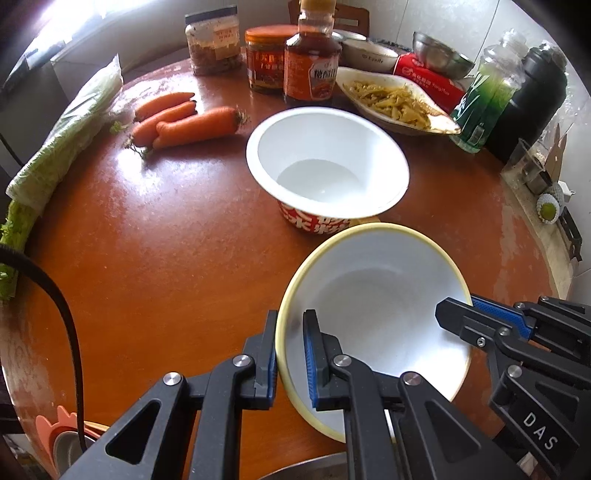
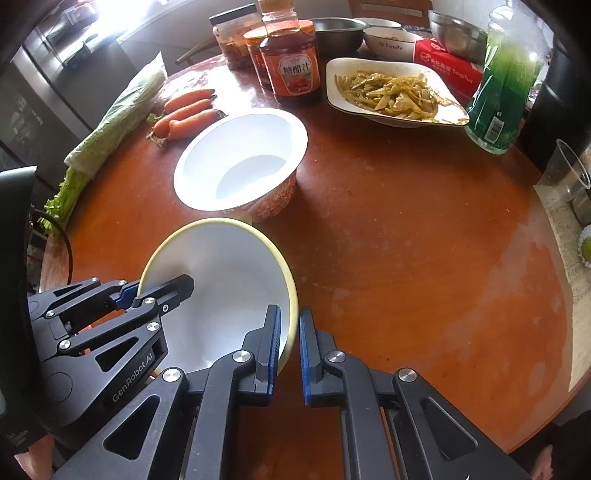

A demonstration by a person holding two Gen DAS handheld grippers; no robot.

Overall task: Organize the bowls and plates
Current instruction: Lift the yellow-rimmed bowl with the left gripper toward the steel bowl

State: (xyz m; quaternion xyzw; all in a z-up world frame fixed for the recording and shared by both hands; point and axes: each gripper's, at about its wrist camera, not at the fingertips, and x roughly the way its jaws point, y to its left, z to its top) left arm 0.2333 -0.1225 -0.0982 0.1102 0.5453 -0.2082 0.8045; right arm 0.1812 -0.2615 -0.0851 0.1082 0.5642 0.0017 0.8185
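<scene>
Currently the yellow-rimmed bowl (image 1: pixel 373 314), tilted just beside the noodle cup (image 1: pixel 327 166) on the table (image 1: pixel 166 240), is gripped at opposite rim edges by left gripper (image 1: pixel 290 354) & right gripper (image 2: pixel 288 354), both clamped narrow; next, prob. a level lift by both for stacking.

Daylight comes in from the far left, where a window (image 1: pixel 70 22) is blown out to pure white in both views. It throws a pale sheen across the red-brown table (image 1: pixel 155 229), strongest at the far left edge and again on the worn patch at the right. The white insides of the two bowls read bright, with soft grey shading and no hard shadows. Overall the scene is evenly lit, slightly hazy. Fisheye bending curves the table rim and squeezes the far objects; the corners fall to black vignette. Labels at the far side stay legible; the near gripper parts are a little soft.
</scene>
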